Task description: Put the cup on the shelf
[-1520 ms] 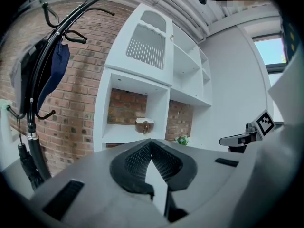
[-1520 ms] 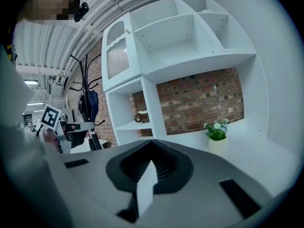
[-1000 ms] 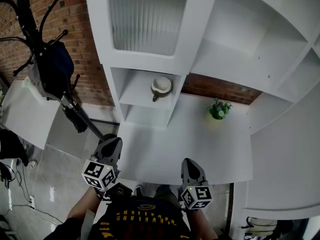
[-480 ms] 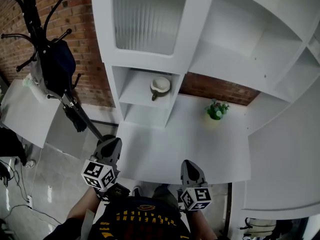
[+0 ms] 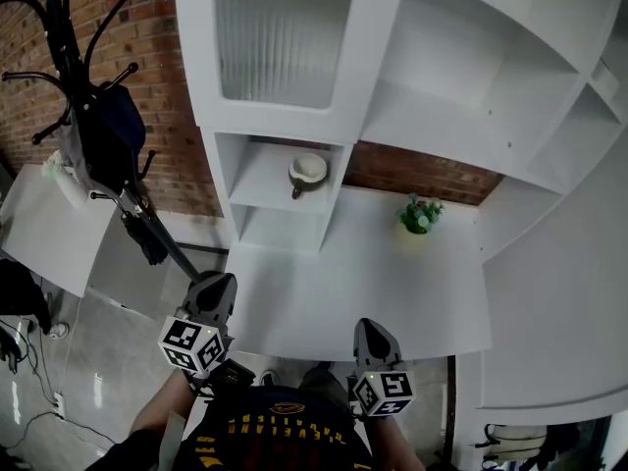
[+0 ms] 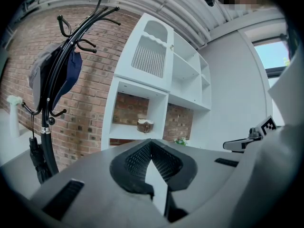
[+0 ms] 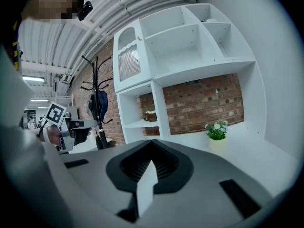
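Note:
A cream cup (image 5: pixel 307 171) with a dark handle stands on the middle shelf (image 5: pixel 257 186) of the white shelving unit; it also shows as the cup (image 6: pixel 143 125) in the left gripper view and the cup (image 7: pixel 150 116) in the right gripper view. My left gripper (image 5: pixel 217 285) is shut and empty, held at the desk's near left corner, far from the cup. My right gripper (image 5: pixel 371 331) is shut and empty at the desk's near edge. In each gripper view the jaws meet with nothing between them.
A small potted plant (image 5: pixel 416 214) stands at the back of the white desk (image 5: pixel 363 283). A black coat rack (image 5: pixel 93 116) with a dark bag stands left of the shelving, before a brick wall (image 5: pixel 167 116). More white shelves (image 5: pixel 471 86) rise at the upper right.
The head view has shifted slightly, so the shelf, cup and plant sit a little higher and further left. Both grippers have hardly moved and remain shut.

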`<action>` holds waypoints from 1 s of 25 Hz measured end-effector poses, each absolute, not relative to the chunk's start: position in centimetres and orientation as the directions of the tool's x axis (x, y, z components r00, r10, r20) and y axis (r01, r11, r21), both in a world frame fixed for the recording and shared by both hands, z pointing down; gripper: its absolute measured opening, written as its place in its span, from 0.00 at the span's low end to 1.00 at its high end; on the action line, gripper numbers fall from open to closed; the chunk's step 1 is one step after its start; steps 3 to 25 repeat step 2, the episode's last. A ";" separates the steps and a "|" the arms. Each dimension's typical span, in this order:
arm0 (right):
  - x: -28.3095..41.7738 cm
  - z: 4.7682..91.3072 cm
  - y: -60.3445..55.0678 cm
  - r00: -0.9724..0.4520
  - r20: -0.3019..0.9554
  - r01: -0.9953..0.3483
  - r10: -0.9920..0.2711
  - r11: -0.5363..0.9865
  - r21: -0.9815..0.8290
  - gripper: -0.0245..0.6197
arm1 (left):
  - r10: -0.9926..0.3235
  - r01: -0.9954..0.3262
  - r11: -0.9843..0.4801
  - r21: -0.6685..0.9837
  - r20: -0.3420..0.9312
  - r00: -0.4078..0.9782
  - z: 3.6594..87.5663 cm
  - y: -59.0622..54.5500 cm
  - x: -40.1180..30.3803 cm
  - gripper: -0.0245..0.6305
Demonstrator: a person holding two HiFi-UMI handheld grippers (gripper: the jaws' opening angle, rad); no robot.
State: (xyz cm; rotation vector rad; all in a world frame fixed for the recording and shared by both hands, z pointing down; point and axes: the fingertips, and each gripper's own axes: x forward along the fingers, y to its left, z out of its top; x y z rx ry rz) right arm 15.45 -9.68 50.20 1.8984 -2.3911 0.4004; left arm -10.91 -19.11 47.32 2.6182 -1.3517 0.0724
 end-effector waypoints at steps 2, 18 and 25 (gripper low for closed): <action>15.6 50.2 -9.5 -0.232 0.210 -0.966 -0.950 0.200 -0.164 0.05 | -0.802 -0.810 -0.566 0.150 0.128 0.584 47.1 -19.2 -10.8 0.04; 15.6 50.2 -9.5 -0.232 0.210 -0.966 -0.950 0.200 -0.164 0.05 | -0.802 -0.810 -0.566 0.150 0.128 0.584 47.1 -19.2 -10.8 0.04; 15.6 50.2 -9.5 -0.232 0.210 -0.966 -0.950 0.200 -0.164 0.05 | -0.802 -0.810 -0.566 0.150 0.128 0.584 47.1 -19.2 -10.8 0.04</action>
